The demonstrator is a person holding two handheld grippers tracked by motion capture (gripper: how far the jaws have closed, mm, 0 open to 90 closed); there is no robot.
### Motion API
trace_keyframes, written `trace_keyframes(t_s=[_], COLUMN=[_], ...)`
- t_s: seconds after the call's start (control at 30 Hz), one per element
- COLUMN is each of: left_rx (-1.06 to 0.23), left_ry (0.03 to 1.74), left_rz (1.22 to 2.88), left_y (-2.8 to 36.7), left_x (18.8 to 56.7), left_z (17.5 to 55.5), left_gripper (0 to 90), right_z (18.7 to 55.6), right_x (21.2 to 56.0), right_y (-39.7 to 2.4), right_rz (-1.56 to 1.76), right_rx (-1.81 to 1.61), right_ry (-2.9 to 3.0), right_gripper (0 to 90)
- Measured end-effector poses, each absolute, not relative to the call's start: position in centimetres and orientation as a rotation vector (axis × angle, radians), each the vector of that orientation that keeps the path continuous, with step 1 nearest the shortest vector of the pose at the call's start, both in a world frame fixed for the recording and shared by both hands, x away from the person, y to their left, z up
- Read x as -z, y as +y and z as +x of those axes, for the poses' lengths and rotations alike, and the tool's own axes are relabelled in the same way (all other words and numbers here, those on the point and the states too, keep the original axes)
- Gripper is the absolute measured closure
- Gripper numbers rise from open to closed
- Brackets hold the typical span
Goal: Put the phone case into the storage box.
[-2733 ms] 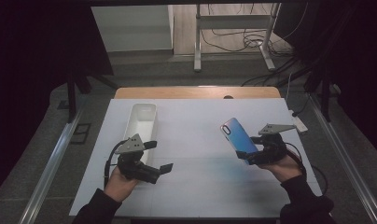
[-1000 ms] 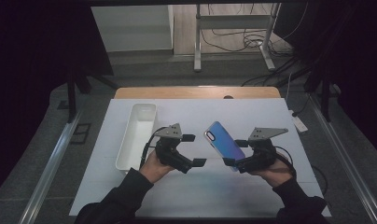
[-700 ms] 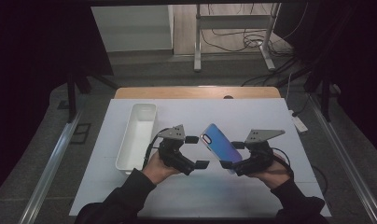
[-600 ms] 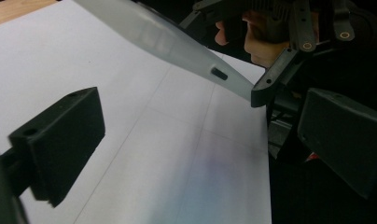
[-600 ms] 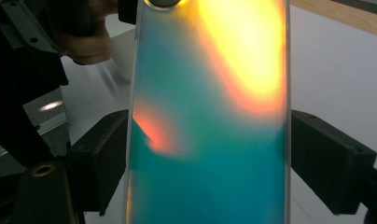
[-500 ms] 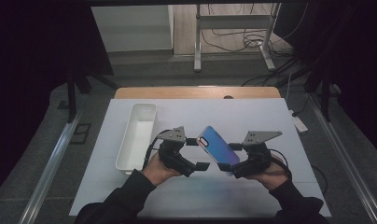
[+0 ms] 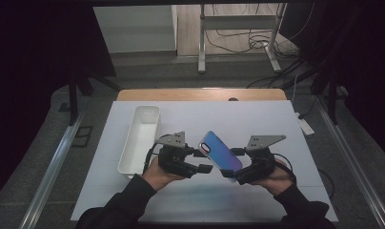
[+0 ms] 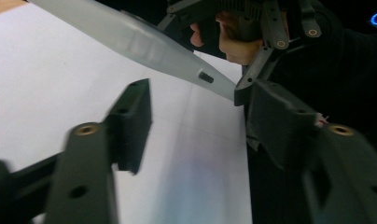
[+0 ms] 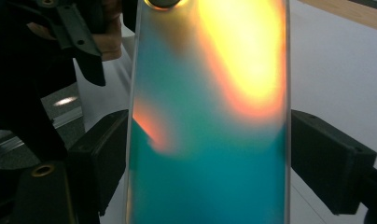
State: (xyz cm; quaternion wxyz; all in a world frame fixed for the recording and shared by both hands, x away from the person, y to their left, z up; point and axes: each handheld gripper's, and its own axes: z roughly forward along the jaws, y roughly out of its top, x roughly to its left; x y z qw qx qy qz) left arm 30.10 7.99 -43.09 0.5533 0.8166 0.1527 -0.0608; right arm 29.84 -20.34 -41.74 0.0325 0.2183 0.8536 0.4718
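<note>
The phone is held tilted in the air above the middle of the white table, clamped across its width by the right gripper, whose pads press on both long edges in the right gripper view. Compared with a second ago it is carried a little farther left, so its upper end now lies between the jaws of the left gripper. Those jaws have just been closing around it, yet a gap remains in the left gripper view, so no grip is made; a handover appears close. The back is glossy, shifting from blue-green to orange, with a slim silver edge. A white tray stands left.
</note>
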Motion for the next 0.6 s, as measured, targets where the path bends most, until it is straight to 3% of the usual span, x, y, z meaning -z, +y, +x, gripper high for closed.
trace_keyframes(t_s=[0.37,0.6], left_rx=[0.215,0.258], left_ry=[0.338,0.316], left_rz=[1.904,1.903], left_y=[8.08,8.03], left_x=[43.08,43.11], left_z=[30.2,30.23], left_gripper=[66.6,73.1], right_z=[29.84,29.76], right_x=[41.77,41.77], right_y=[-20.26,-20.15], right_rz=[0.652,0.635], right_rx=[-1.482,-1.493], right_ry=[2.644,2.653], right_gripper=[16.7,16.7])
